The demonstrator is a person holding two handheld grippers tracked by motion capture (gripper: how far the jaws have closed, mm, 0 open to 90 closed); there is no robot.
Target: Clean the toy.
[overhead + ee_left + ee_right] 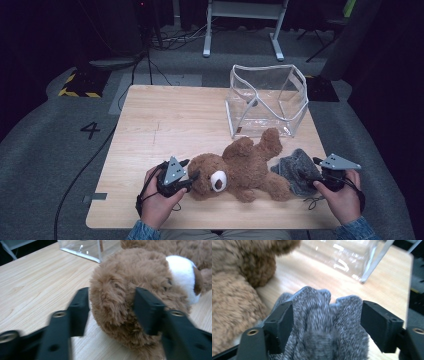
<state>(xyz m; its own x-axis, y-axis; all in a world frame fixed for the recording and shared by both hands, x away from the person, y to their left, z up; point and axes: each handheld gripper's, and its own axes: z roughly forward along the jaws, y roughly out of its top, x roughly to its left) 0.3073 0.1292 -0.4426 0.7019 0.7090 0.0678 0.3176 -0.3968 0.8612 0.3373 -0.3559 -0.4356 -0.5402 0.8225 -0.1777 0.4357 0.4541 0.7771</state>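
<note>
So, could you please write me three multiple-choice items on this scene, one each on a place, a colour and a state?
1. Where does the clear bag stand?
A. at the table's far right
B. at its near left
C. on the floor

2. What colour is the cloth beside the bear?
A. red
B. grey
C. yellow

3. How do the left gripper jaws stand?
A. shut on the clear bag
B. shut with nothing between them
C. open on either side of the bear's head

Answers:
1 A, the high view shows it beyond the bear on the table, towards the right.
2 B, the right gripper view shows grey knit.
3 C, the left gripper view shows a gap at the left jaw.
</note>
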